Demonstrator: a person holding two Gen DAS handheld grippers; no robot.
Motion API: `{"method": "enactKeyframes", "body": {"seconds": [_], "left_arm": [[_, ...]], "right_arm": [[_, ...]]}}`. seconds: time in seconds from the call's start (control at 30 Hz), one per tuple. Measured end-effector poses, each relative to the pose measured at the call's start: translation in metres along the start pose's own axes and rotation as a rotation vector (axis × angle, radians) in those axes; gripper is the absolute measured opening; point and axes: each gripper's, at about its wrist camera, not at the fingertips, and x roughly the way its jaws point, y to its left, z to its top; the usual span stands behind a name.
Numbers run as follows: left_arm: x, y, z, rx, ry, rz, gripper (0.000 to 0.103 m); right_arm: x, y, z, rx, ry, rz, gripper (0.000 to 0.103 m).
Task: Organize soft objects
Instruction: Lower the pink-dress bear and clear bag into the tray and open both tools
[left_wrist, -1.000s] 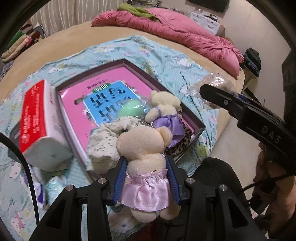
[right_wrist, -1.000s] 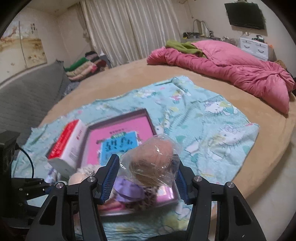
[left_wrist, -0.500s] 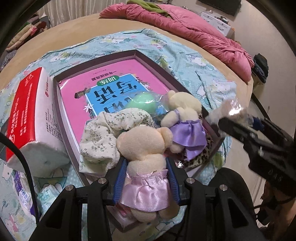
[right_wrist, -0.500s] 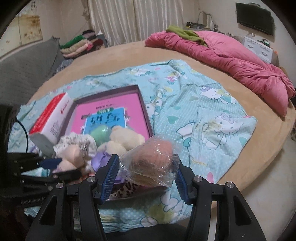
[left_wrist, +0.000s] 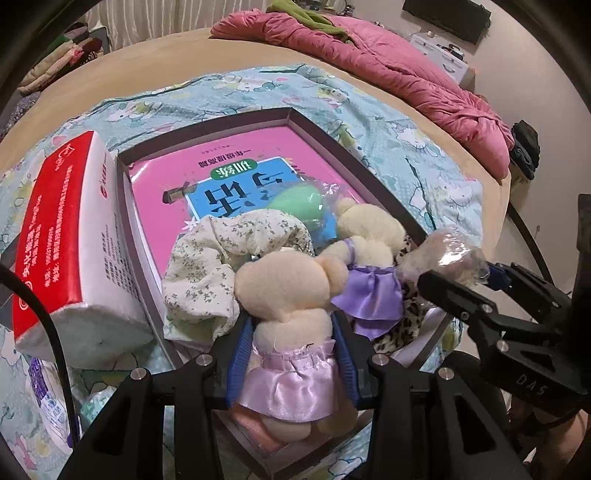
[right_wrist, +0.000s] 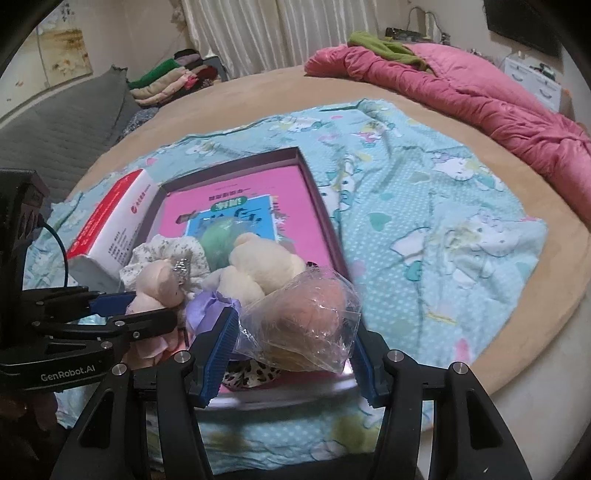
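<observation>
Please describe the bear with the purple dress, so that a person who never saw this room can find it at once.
On the bed, a shallow box lies on the blue cartoon blanket. At its near end soft things are piled, and the bear with the purple dress lies there beside a green ball. The other bear wears pink and sits between the left gripper fingers.

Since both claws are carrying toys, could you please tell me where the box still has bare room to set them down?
The far half of the box is free: pink book cover between the far rim and the green ball. The near end is crowded with the floral cloth, purple-dress bear and leopard fabric.
</observation>
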Motion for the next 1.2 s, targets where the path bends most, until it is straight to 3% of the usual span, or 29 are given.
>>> {"method": "enactKeyframes", "body": {"seconds": [0.5, 0.77, 1.2], "left_arm": [[-0.001, 0.008, 0.001, -0.012, -0.015, -0.019, 0.043], [-0.002, 0.002, 0.001, 0.009, -0.020, -0.040, 0.043], [-0.002, 0.000, 0.003, 0.002, -0.014, -0.076, 0.045]], "right_arm": [[0.014, 0.013, 0.012, -0.052, -0.060, -0.047, 0.059], [0.015, 0.008, 0.006, -0.031, -0.004, -0.055, 0.059], [0.010, -0.002, 0.000, 0.037, 0.003, -0.040, 0.062]]}}
